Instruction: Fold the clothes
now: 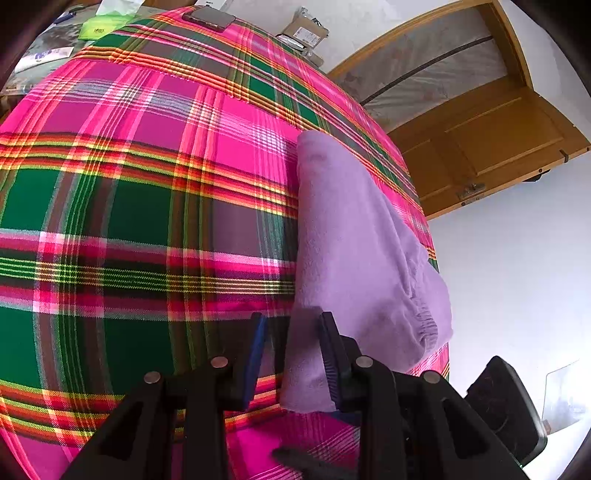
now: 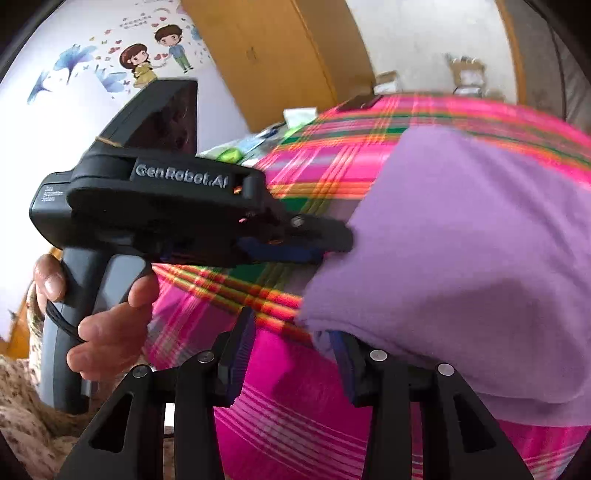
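No container shows in either view; the lilac garment point(image 1: 354, 236) lies straight on a plaid cloth point(image 1: 147, 206) of pink, green and orange checks.

The garment is soft, fleecy stuff, folded into a long thick strip near the cloth's right edge, with a gathered elastic hem point(image 1: 424, 317) bulging at its near end. The left gripper point(image 1: 291, 332) stands at that near end with its jaws partly apart; a flap of the fleece sits between the blue-padded fingers and lies against the right-hand one, but a gap shows beside the other (no firm pinch that I can see).

The right wrist view is blurred. There the right gripper point(image 2: 295, 336) has its jaws partly apart, the garment's edge draped over its right finger, the left finger bare above the plaid. Only this view shows the left hand point(image 2: 107, 325) around the left tool's grey handle, and wall stickers point(image 2: 147, 55) behind. Only the left wrist view shows a phone point(image 1: 210, 18) at the cloth's far end and a wooden door point(image 1: 480, 122).
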Demonstrator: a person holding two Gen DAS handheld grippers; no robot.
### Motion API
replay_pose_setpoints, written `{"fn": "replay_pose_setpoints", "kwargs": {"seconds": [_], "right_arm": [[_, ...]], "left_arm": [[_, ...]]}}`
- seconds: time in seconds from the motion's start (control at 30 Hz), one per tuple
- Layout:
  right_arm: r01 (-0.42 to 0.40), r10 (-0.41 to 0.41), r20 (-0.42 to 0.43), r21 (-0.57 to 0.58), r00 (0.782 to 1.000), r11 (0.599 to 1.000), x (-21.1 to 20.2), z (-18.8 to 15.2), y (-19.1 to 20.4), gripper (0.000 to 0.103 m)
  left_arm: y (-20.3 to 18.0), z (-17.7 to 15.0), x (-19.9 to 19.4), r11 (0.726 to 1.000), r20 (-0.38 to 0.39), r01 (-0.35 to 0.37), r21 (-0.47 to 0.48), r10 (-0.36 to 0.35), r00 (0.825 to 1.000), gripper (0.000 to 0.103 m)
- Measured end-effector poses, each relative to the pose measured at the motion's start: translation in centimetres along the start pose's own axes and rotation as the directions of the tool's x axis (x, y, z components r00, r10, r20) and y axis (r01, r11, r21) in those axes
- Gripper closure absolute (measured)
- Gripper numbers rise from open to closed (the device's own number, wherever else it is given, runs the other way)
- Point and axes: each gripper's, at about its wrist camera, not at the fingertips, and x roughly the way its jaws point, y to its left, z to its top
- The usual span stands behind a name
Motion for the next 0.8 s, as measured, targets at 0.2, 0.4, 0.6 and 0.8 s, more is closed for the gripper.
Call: {"fn": "replay_pose_setpoints", "kwargs": {"seconds": [0.2, 0.4, 0.6, 0.8], "right_arm": [[-0.059, 0.059, -0.018, 0.013, 0.998, 0.998, 0.1, -0.2, 0.1, 0.058], [-0.079, 0.079, -0.023, 0.025, 0.997, 0.997, -0.9, -0.3, 0.2, 0.058], [-0.077, 0.078, -0.012, 0.051, 0.997, 0.996, -2.6, -1.2, -0.3, 0.058], [-0.036, 0.034, 0.02, 0.093, 0.999, 0.995, -3.5, -1.1, -1.7, 0.058]], "left_arm": [[0.4, 0.1, 0.0, 1.0, -0.006, 0.004, -0.004, -0.004, 1.0, 0.073], [0.5, 0.7, -0.3, 1.0, -0.001, 0.002, -0.002, -0.002, 1.0, 0.073], [0.4, 0.8, -0.1, 1.0, -0.015, 0.001, 0.01, -0.001, 1.0, 0.073], [0.5, 0.5, 0.5, 0.999, -0.051, 0.033, 0.011, -0.033, 0.998, 0.072]]}}
